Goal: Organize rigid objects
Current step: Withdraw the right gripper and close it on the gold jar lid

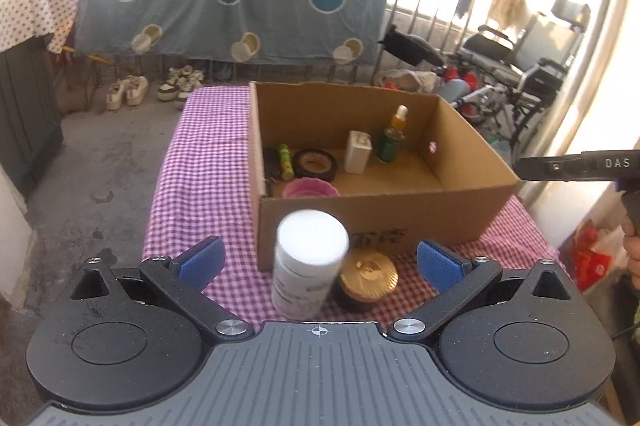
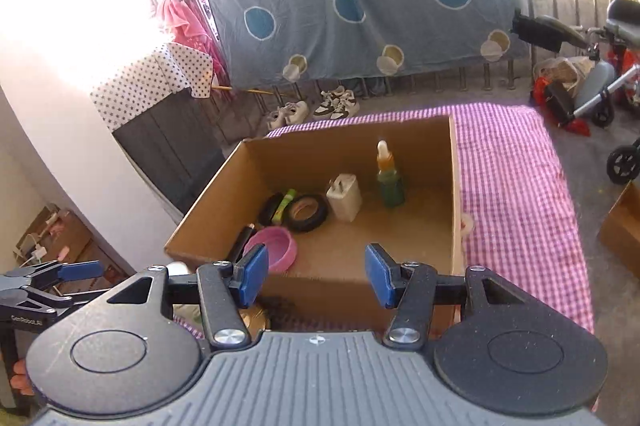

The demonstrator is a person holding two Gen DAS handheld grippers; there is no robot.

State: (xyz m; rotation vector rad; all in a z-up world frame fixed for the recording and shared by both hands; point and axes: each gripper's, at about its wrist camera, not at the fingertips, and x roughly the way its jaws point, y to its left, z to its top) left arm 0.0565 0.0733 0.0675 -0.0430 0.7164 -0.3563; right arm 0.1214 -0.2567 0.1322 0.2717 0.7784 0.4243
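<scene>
Two grippers are in play, and neither grasps anything. The left gripper [image 1: 318, 264] has its blue pads spread wide, low in its frame, with the white pill bottle [image 1: 310, 268] standing between them but untouched on either side. Just right of the bottle sits a gold-lidded jar [image 1: 366, 282], both on the checked tablecloth [image 1: 200, 146] in front of the cardboard box [image 1: 380, 214]. The right gripper [image 2: 316, 276] is released too, hovering empty over the box's near wall. Inside the box, centre frame, lie a pink bowl [image 2: 276, 248], a tape roll [image 2: 306, 212], a white container [image 2: 344, 202] and a dropper bottle [image 2: 388, 178]. The risk: closing on the tall bottle off-centre could tip it into the jar, or a finger could clip the box wall when lifting over
</scene>
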